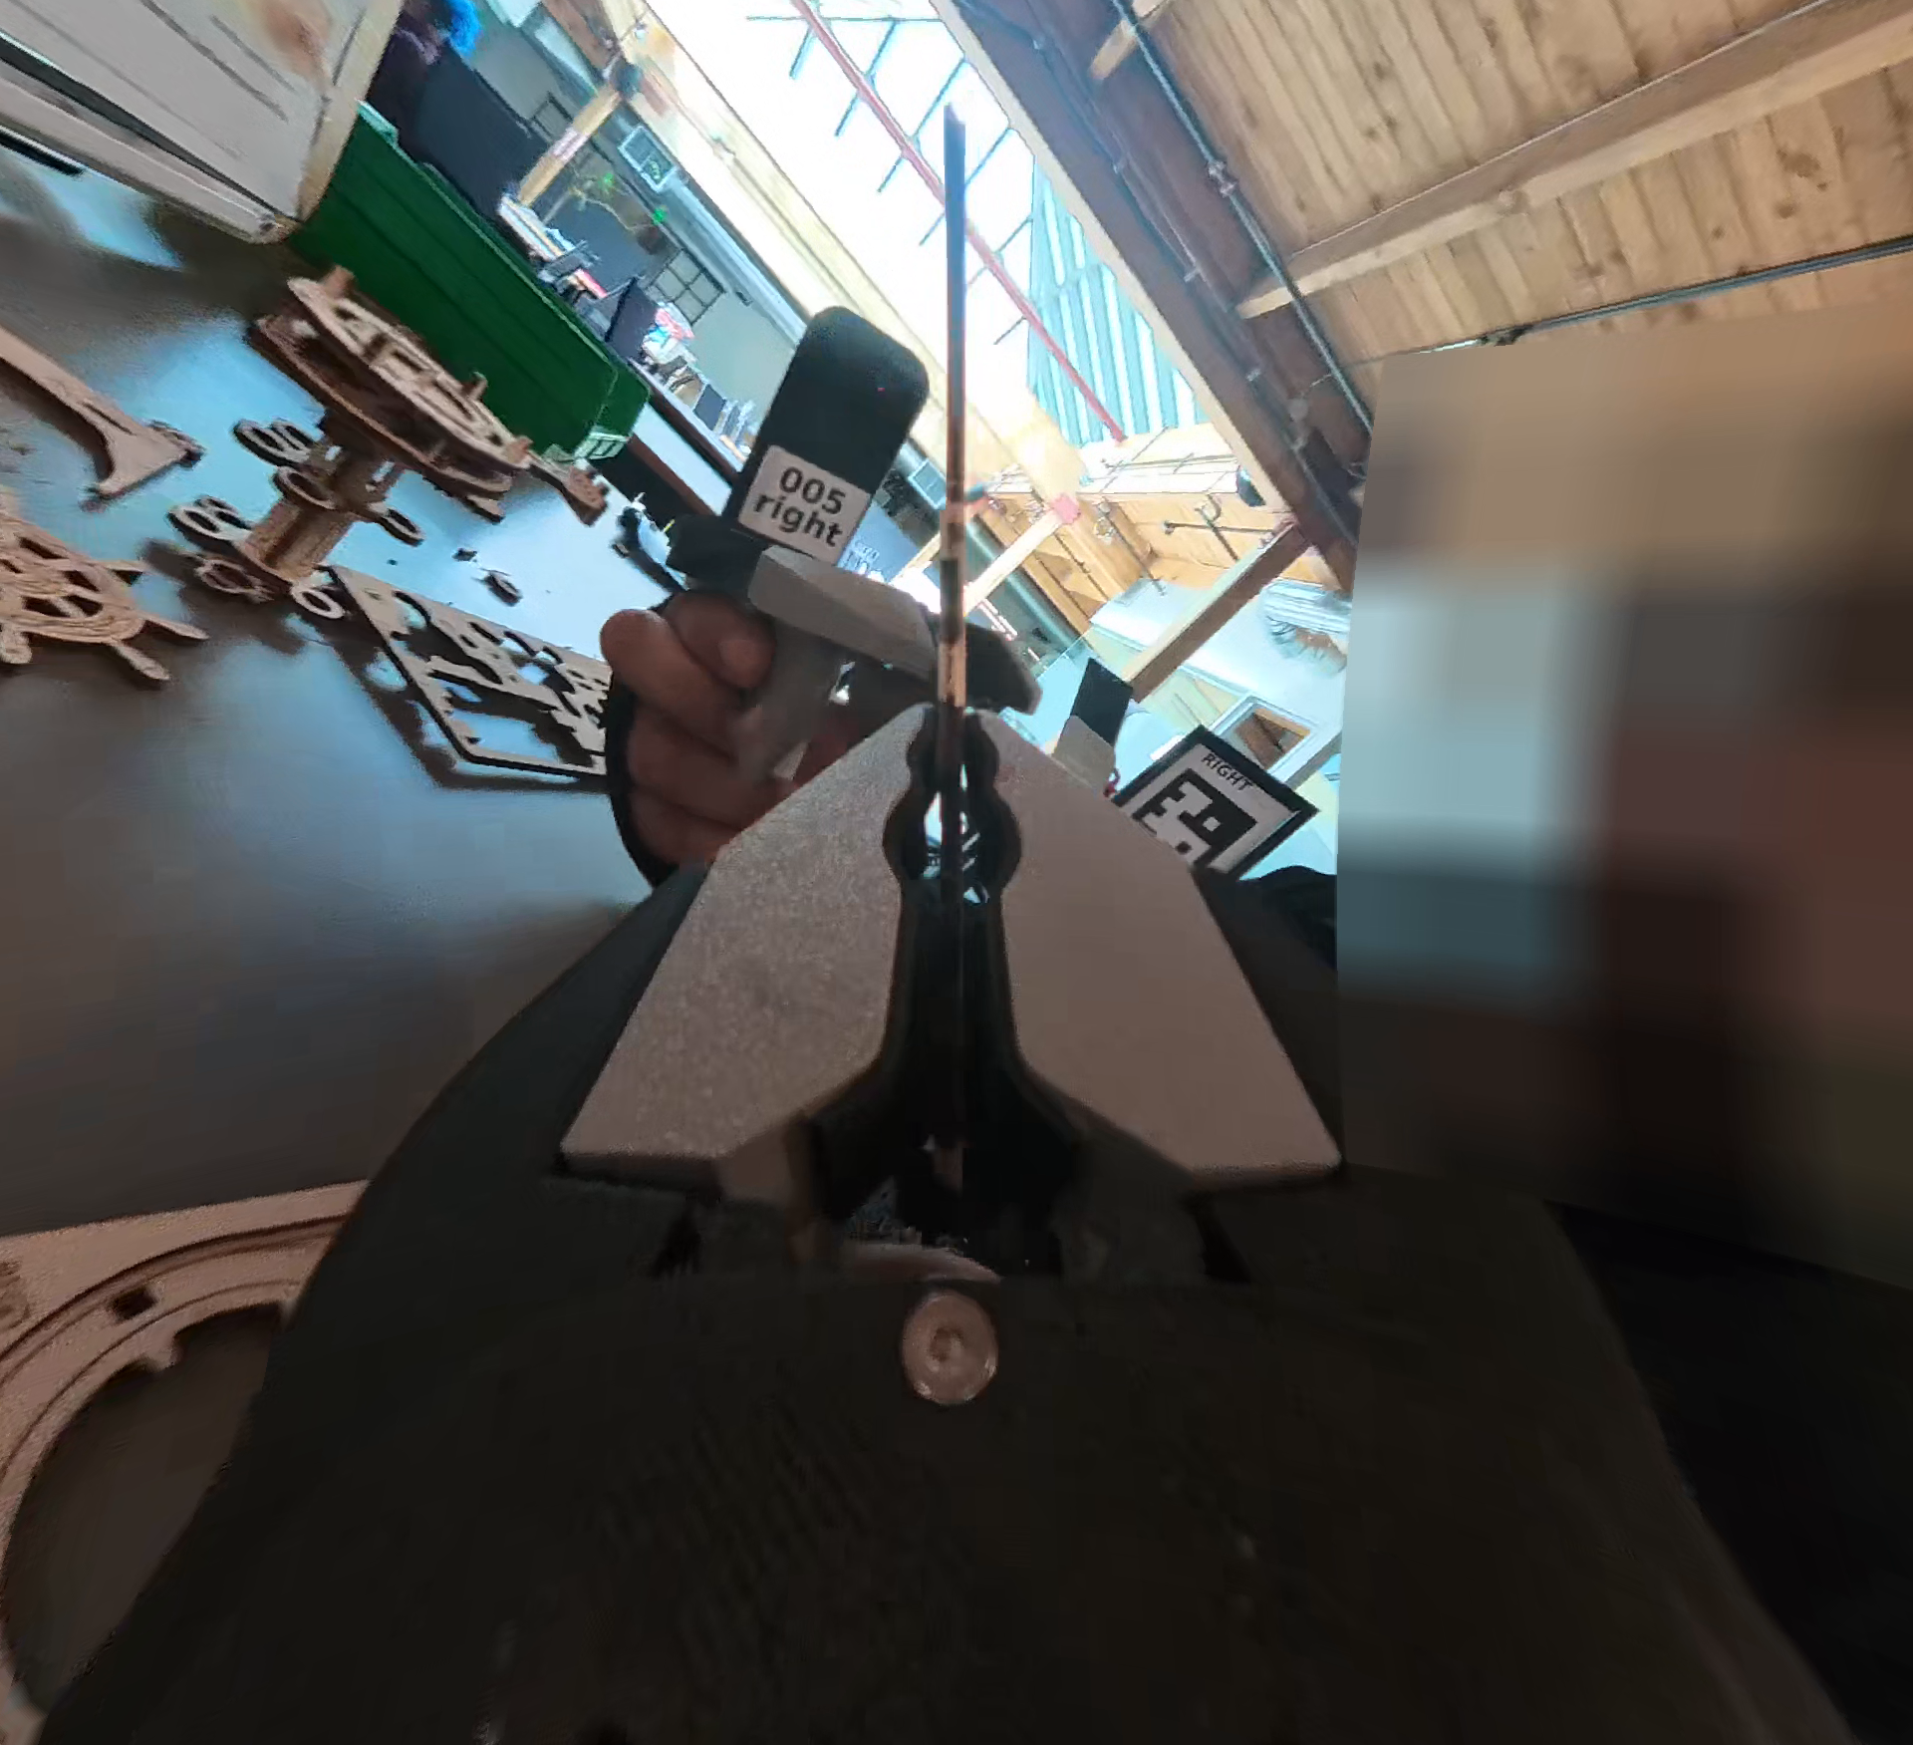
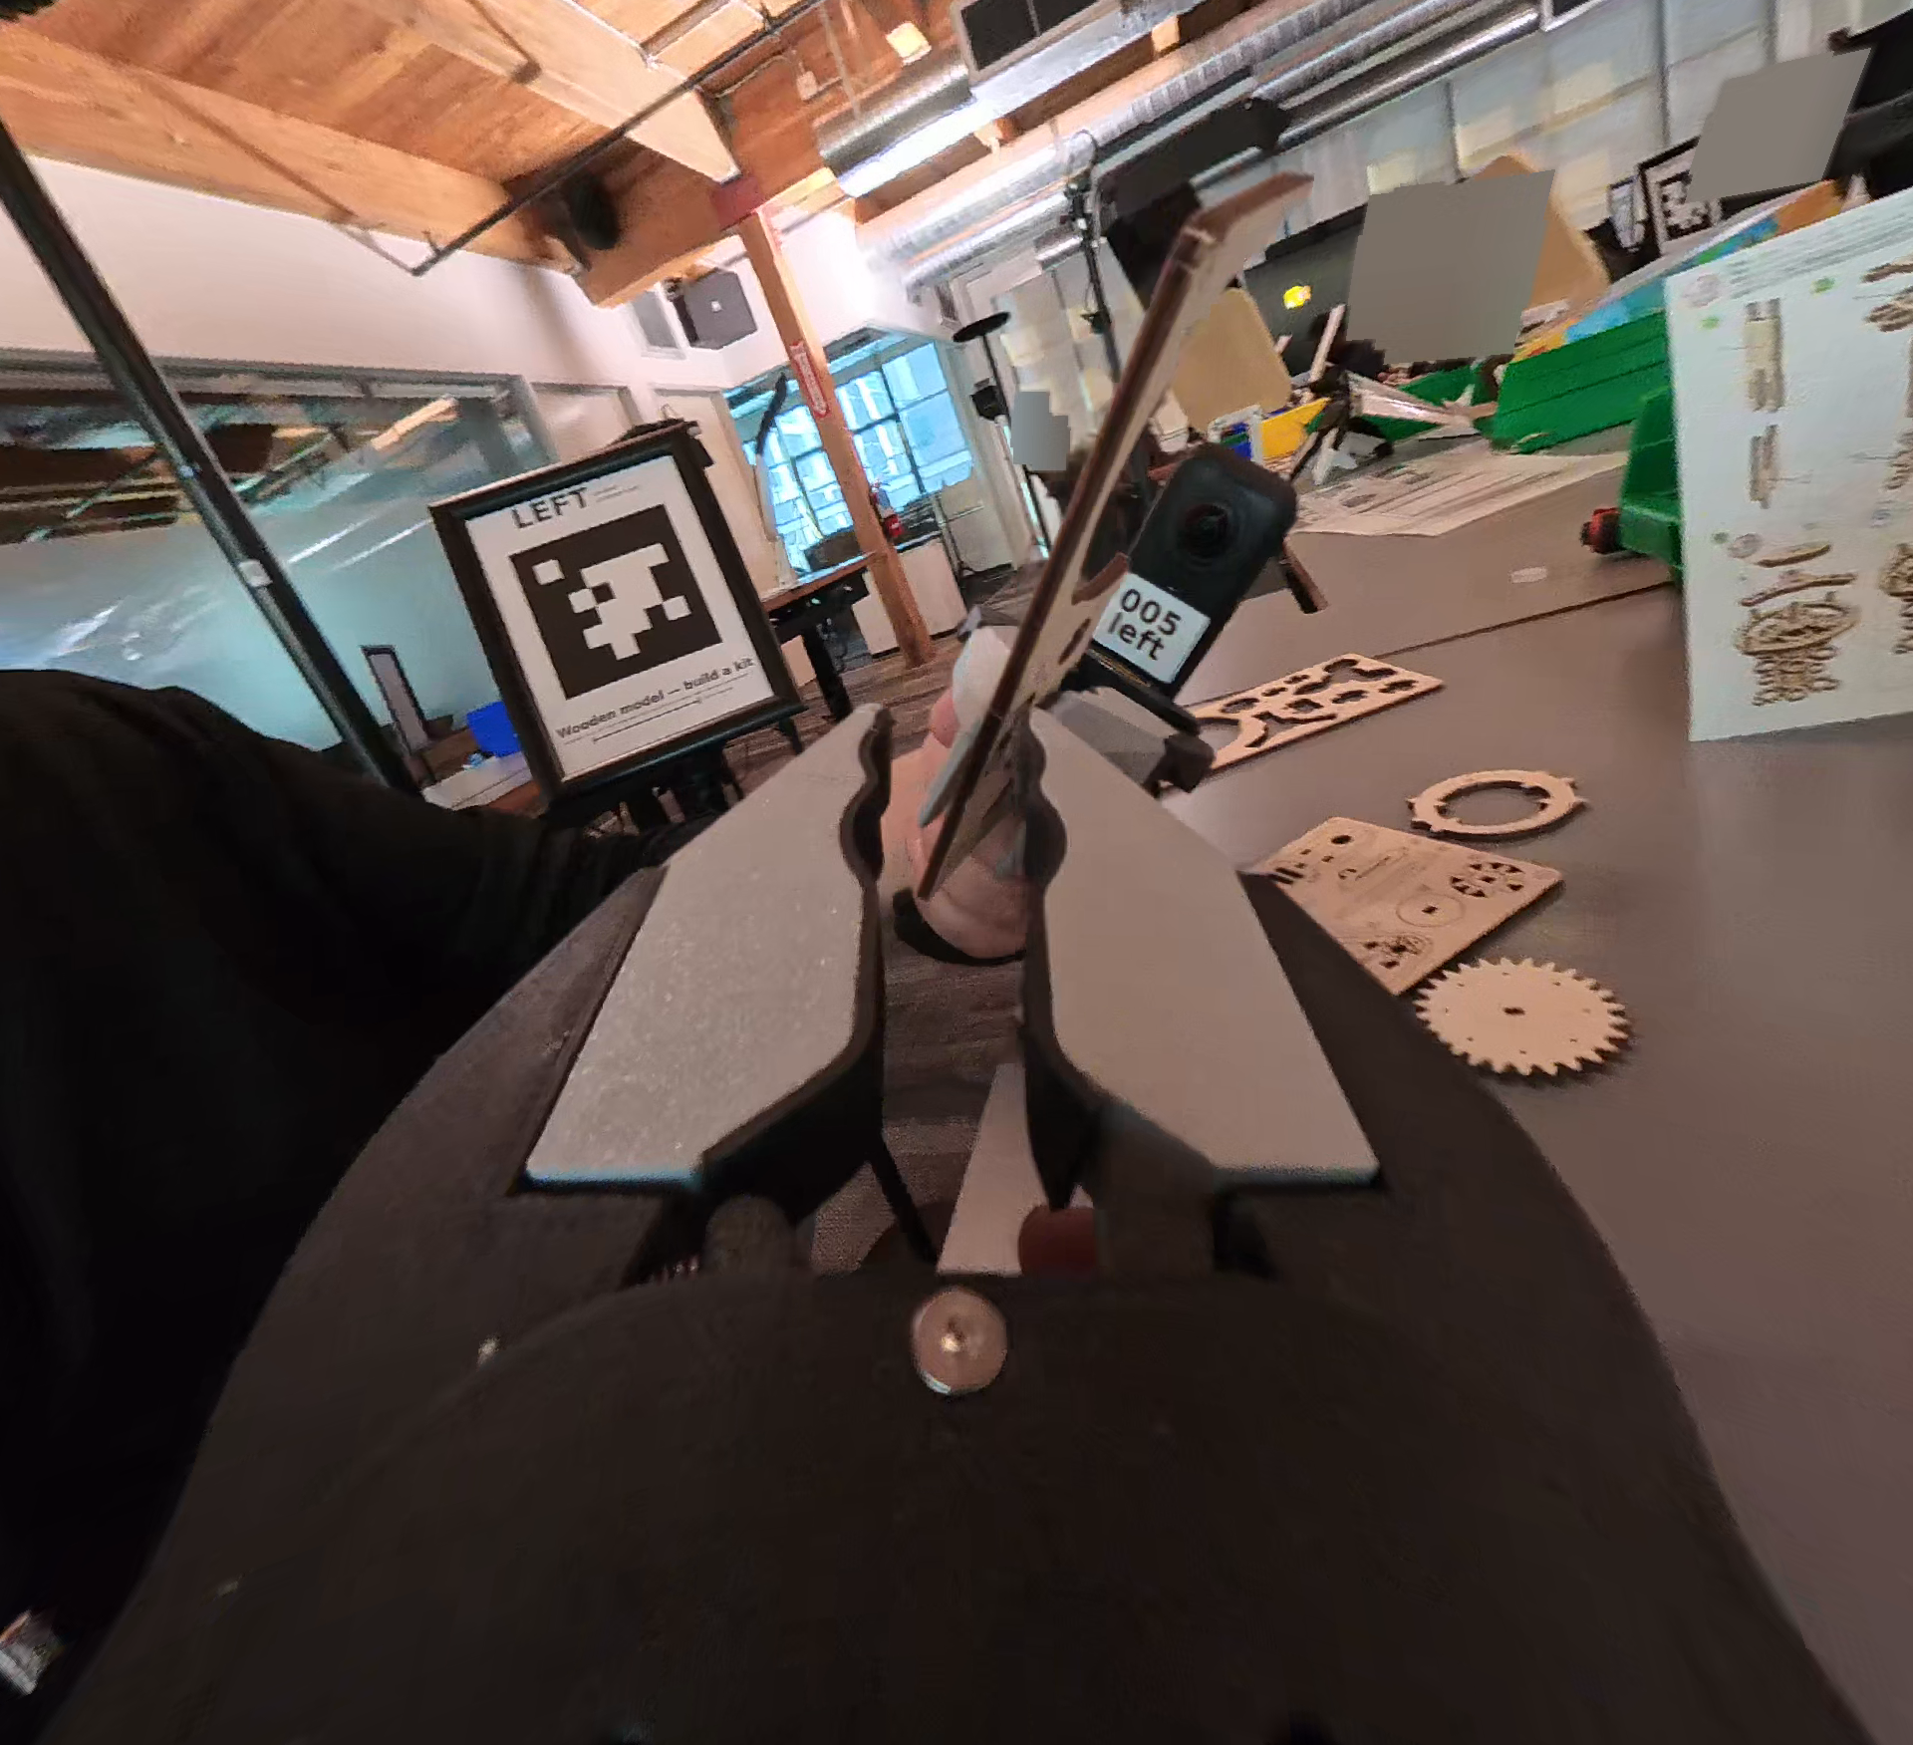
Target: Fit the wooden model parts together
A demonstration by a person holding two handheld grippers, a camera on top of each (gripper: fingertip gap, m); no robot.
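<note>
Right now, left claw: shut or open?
Shut. In the left wrist view the left claw has its fingers pressed on the thin wooden piece, seen edge-on, held up off the table.

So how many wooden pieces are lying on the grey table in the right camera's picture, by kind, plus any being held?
Cut-out sheets: 2
Ring: 1
Toothed gear: 1
Panel held in the left gripper: 1
Total: 5
</note>
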